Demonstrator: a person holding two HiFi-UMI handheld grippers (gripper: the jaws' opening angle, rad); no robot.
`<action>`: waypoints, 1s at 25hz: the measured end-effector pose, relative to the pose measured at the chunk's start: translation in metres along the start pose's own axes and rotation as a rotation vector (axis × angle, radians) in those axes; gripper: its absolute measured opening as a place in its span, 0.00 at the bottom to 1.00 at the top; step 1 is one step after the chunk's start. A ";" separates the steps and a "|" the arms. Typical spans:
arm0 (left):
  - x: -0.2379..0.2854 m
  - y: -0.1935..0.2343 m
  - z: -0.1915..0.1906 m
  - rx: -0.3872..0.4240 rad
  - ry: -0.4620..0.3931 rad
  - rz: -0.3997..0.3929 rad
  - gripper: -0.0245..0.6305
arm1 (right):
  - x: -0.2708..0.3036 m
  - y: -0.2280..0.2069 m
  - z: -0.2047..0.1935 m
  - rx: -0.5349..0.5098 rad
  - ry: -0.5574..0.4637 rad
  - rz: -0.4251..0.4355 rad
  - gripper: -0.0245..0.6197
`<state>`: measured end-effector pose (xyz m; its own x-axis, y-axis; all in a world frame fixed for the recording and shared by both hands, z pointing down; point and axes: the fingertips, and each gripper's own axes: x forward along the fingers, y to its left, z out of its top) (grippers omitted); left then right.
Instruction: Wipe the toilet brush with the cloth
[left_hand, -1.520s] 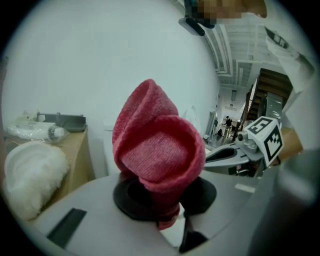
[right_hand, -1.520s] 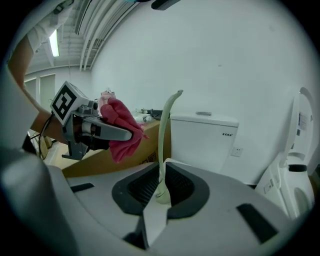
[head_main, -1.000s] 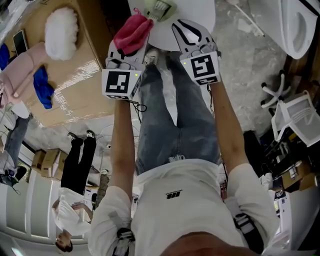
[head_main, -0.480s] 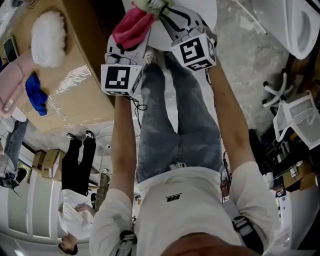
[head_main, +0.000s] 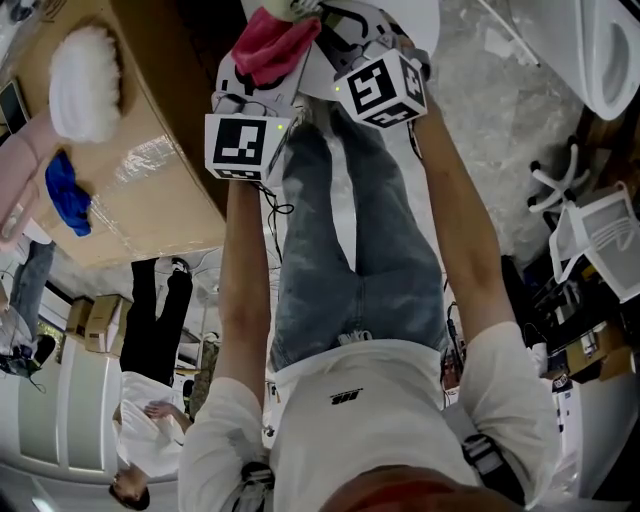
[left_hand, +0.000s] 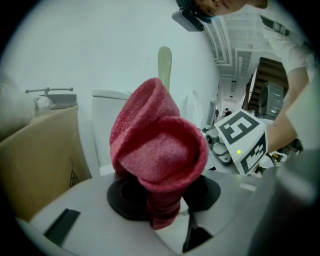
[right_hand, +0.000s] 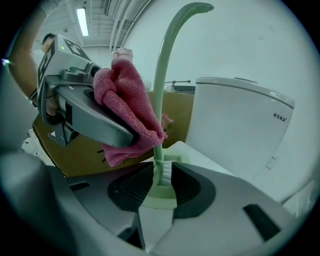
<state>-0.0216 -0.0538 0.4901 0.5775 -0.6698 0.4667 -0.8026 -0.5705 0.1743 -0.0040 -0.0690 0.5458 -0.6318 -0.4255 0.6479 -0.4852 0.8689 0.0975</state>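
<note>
A pink-red cloth (left_hand: 157, 155) stands bunched between the pads of my left gripper (left_hand: 162, 200). Its stem touches both pads while the jaws are opening. The pale green toilet brush (right_hand: 162, 90) stands upright in its green base (right_hand: 160, 196) on the white round table (head_main: 410, 20). My right gripper (right_hand: 161, 175) straddles the brush's lower stem, and its jaws are opening and wide. The cloth (right_hand: 130, 115) leans against the brush handle. In the head view both grippers, left (head_main: 265, 68) and right (head_main: 338, 22), reach to the top edge, where the cloth (head_main: 272, 40) shows.
A white toilet tank (right_hand: 240, 125) stands close behind the brush. A large cardboard box (head_main: 150, 170) at the left carries a white fluffy pad (head_main: 85, 85) and a blue rag (head_main: 68, 195). A toilet bowl (head_main: 610, 50) and a white basket (head_main: 605, 240) are at the right. People stand at the lower left.
Both grippers have slid toward the top of the head view, over the white table, taking the cloth and brush with them. The right gripper's cube has rolled.
</note>
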 end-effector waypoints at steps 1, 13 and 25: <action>0.003 0.000 -0.001 0.004 0.004 -0.002 0.28 | 0.003 0.001 -0.001 -0.006 0.005 0.007 0.20; 0.036 0.008 -0.009 -0.003 0.020 0.002 0.32 | 0.014 0.000 -0.005 -0.024 -0.004 0.035 0.17; 0.051 0.009 -0.008 0.000 0.015 0.006 0.23 | 0.011 0.000 -0.005 -0.035 -0.012 0.029 0.14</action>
<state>-0.0004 -0.0894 0.5225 0.5704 -0.6659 0.4808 -0.8060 -0.5666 0.1713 -0.0082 -0.0723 0.5565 -0.6527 -0.4033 0.6414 -0.4457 0.8889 0.1053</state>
